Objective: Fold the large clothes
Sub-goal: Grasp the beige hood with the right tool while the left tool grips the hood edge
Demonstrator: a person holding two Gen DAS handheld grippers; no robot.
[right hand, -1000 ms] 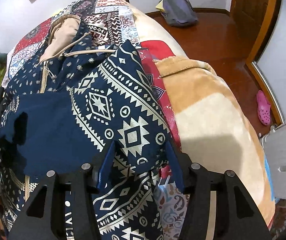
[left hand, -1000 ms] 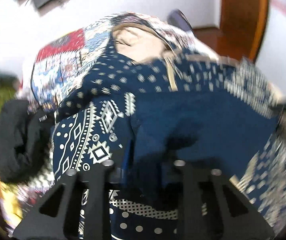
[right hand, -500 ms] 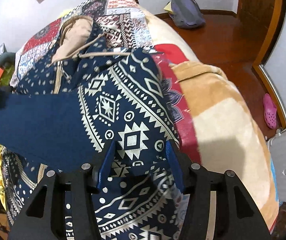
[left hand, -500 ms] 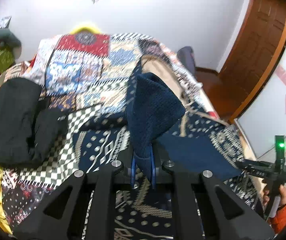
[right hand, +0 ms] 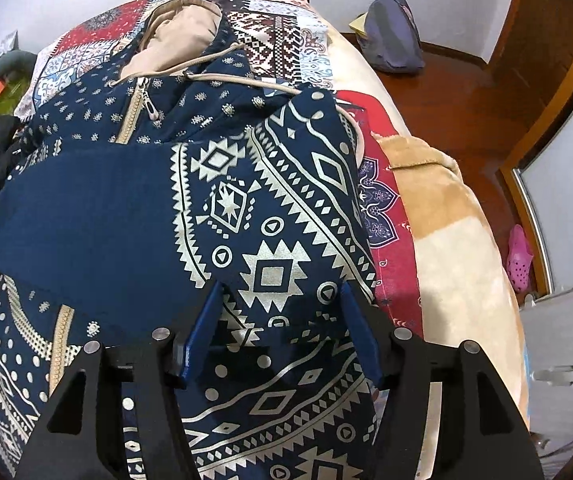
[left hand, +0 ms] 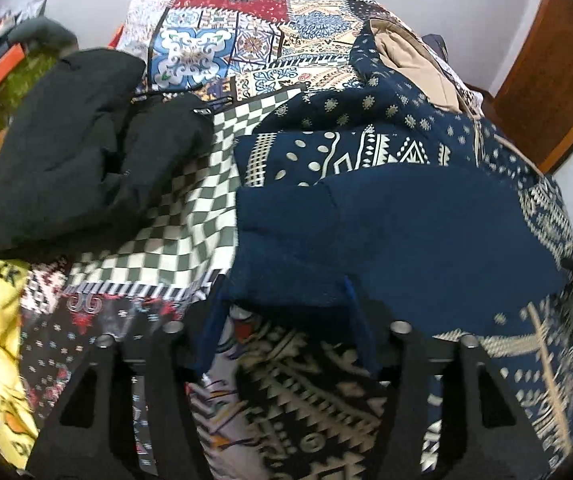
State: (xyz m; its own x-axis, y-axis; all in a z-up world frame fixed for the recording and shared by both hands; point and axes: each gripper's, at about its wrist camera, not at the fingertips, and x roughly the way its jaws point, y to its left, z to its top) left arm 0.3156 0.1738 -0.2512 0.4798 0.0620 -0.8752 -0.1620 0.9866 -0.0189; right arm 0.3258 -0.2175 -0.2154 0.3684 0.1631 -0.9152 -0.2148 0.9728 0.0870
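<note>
We find the navy hoodie (right hand: 190,208) spread across the patchwork bedspread (left hand: 222,40). Left gripper (left hand: 282,320) and right gripper (right hand: 278,320) both gape, gripping nothing. We advise flattening the folded sleeve squarely.

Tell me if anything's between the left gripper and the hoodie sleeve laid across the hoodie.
Nothing visible is. The left gripper is open right at the near edge of the sleeve, with no other item between them. The black jacket lies off to the left, apart from it.
</note>
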